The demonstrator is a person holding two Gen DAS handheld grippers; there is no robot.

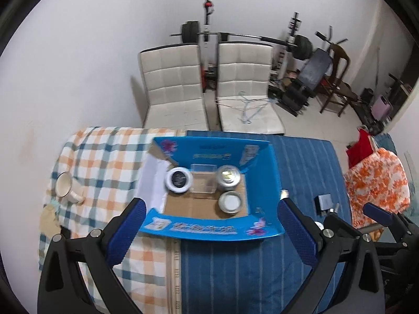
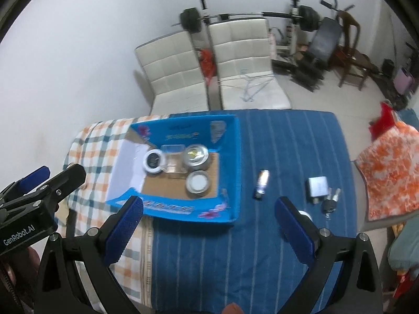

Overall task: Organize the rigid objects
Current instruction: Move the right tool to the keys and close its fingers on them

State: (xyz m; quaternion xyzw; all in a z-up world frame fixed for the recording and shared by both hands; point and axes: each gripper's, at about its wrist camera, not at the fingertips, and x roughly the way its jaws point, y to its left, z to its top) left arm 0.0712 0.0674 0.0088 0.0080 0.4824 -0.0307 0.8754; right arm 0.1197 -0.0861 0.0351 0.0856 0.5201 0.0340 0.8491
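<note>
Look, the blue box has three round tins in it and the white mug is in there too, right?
Not quite. The blue box does hold three round tins, but the white mug is outside it, lying on the checked cloth to its left, as the left wrist view shows.

Both wrist views above, sharing blue box (image 1: 264, 180)

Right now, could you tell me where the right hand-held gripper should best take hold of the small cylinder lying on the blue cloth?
Grip the small cylinder across its middle, coming from above. It lies flat on the blue cloth, long axis pointing away, so the open right hand-held gripper can close on its two long sides. The blue box stands apart on its left.
</note>
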